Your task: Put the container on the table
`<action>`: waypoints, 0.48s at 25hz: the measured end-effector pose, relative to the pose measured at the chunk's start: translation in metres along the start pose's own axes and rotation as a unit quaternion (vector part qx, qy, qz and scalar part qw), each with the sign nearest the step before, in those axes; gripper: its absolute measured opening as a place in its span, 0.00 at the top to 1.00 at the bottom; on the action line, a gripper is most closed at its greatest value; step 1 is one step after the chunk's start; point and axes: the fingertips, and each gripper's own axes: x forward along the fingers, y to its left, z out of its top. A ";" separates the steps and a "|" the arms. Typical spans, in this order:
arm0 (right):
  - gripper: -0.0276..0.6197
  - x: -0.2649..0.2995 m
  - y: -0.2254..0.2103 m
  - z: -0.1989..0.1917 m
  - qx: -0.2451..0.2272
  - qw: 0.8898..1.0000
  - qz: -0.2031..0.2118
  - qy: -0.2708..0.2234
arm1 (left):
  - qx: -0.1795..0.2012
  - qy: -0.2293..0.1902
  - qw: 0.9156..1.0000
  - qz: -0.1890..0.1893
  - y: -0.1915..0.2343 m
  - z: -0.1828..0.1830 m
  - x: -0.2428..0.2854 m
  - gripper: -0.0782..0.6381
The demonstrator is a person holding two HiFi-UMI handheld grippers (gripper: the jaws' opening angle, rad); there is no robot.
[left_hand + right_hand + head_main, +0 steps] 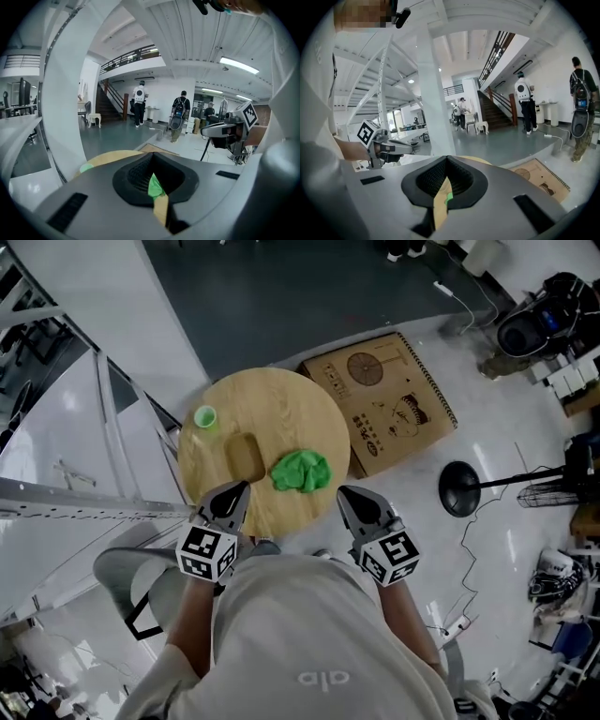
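Note:
A round wooden table (281, 399) stands below me. On it lie a tan oblong container (246, 456), a small green cup (205, 416) and a crumpled green cloth (301, 471). My left gripper (236, 491) hovers over the table's near edge just below the container, jaws shut and empty. My right gripper (349, 495) hangs off the near right rim beside the cloth, its jaws also shut with nothing held. In the left gripper view the left gripper (153, 174) shows cloth through its slit, and the right gripper (232, 129) floats at the right. The right gripper (445, 180) sees the left gripper (389, 147).
A flat printed cardboard box (389, 399) lies on the floor right of the table. A black round stand base (459, 488) with a cable sits farther right. White stair beams (103, 427) run along the left, a grey chair (122, 568) beside me. People (139, 103) walk far off.

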 end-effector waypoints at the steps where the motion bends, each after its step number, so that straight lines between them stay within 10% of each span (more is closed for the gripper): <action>1: 0.92 0.001 0.002 0.000 -0.002 1.000 0.005 -0.001 | -0.002 -0.004 1.000 0.005 -0.001 0.000 -0.003 0.87; 12: 0.92 0.007 0.022 -0.002 -0.029 0.999 0.035 0.007 | -0.011 -0.024 0.999 0.029 0.000 -0.004 -0.028 0.87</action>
